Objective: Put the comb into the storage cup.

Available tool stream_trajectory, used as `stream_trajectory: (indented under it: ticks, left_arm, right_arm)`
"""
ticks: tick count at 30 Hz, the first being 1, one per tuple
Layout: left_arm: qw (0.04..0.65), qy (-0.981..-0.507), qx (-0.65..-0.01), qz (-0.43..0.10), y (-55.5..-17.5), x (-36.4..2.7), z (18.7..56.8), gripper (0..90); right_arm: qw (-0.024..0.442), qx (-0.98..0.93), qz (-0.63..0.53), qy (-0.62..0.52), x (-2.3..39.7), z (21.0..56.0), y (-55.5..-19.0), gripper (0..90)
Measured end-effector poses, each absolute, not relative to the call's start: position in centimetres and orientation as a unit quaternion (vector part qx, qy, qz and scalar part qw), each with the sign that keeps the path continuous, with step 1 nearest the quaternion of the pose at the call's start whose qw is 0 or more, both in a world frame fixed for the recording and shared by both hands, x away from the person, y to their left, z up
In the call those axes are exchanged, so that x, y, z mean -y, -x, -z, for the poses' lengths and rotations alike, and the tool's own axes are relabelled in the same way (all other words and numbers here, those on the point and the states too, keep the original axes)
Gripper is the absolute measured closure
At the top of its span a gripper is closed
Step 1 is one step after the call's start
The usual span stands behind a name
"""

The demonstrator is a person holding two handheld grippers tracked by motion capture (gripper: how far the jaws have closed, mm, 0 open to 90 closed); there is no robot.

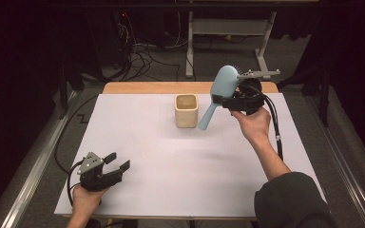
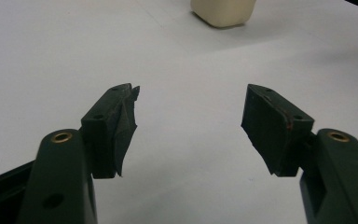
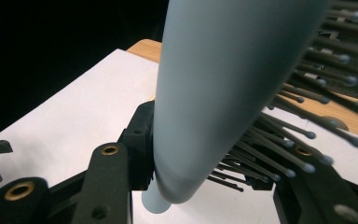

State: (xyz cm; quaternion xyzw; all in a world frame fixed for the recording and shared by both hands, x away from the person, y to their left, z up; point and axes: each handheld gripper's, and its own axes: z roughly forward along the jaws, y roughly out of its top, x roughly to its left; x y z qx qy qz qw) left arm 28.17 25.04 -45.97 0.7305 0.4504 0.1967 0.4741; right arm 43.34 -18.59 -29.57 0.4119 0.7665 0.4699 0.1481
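The white table (image 1: 171,156) is bare apart from a cream cup (image 1: 186,110) standing at about twelve o'clock. At two o'clock the right gripper (image 1: 225,100) is clamped on a pale blue hairbrush (image 1: 221,88), lifted clear, handle angled down beside the cup. It looks ready to be dropped in, but isn't in yet. At seven o'clock the left gripper (image 1: 117,161) rests with jaws spread, empty.

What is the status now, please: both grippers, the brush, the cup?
Left gripper open, low at near left of table. Right gripper shut on blue hairbrush, held in air, handle pointing down beside cream cup. Cup upright, nothing between brush and cup.
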Motion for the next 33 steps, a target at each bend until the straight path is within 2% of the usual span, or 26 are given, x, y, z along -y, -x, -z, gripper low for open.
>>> stream_trajectory:
  ticks: [33]
  left_arm:
    - [0.47,-0.734,-0.451,-0.193,-28.4,-25.1,46.0,35.4]
  right_arm:
    - [0.168,-0.748,-0.473,-0.434,16.6,27.4,-46.6,55.0]
